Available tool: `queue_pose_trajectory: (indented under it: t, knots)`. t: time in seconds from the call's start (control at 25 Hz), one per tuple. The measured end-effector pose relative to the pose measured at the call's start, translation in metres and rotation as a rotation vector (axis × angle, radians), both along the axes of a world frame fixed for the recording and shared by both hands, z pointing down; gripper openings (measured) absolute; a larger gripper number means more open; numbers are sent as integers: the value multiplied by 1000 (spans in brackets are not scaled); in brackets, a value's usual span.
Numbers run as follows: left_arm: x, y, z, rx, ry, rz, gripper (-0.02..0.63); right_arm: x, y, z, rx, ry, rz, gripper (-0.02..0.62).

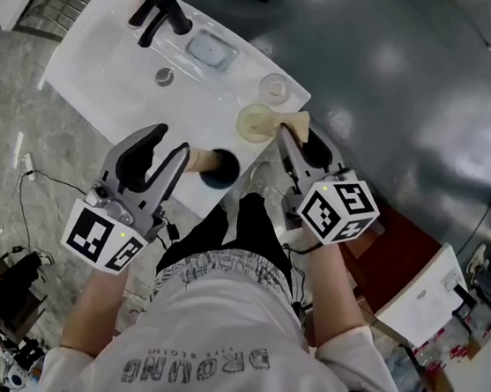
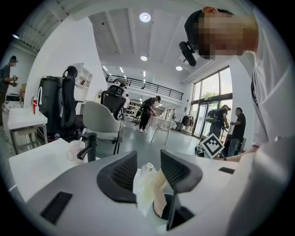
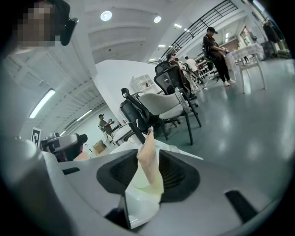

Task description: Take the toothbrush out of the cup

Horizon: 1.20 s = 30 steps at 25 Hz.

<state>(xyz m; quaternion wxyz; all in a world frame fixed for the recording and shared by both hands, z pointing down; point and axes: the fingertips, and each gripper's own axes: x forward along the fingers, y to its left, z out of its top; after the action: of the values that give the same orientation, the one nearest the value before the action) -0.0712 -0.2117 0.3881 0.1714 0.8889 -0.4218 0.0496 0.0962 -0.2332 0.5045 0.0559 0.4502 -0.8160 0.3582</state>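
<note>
A tan toothbrush (image 1: 296, 120) (image 3: 148, 156) stands between the jaws of my right gripper (image 1: 282, 133) (image 3: 148, 159), which is shut on its handle. Its lower end is at the rim of a pale yellowish translucent cup (image 1: 254, 123) (image 3: 140, 186); I cannot tell if it is still inside. The cup stands at the near right corner of the white basin counter (image 1: 94, 57). My left gripper (image 1: 170, 142) (image 2: 148, 159) is open and empty at the counter's near edge. Just past its tips lies a tan holder with a black round mouth (image 1: 215, 166) (image 2: 162, 205).
On the counter are a black tap (image 1: 161, 13), a soap dish (image 1: 212, 51), a drain (image 1: 164, 75) and a clear glass (image 1: 275, 88) behind the cup. Grey floor lies beyond the counter. Office chairs (image 3: 161, 103) and people stand further off.
</note>
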Motion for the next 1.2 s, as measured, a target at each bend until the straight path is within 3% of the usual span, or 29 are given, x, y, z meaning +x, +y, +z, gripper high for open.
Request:
queue_pose_trajectory:
  t: [0.84, 1.2]
  knots:
    - [-19, 9, 8, -17, -13, -32, 175, -20, -7, 20, -27, 3, -9, 126]
    - [-23, 9, 7, -13, -8, -40, 175, -20, -10, 23, -35, 29, 6, 61]
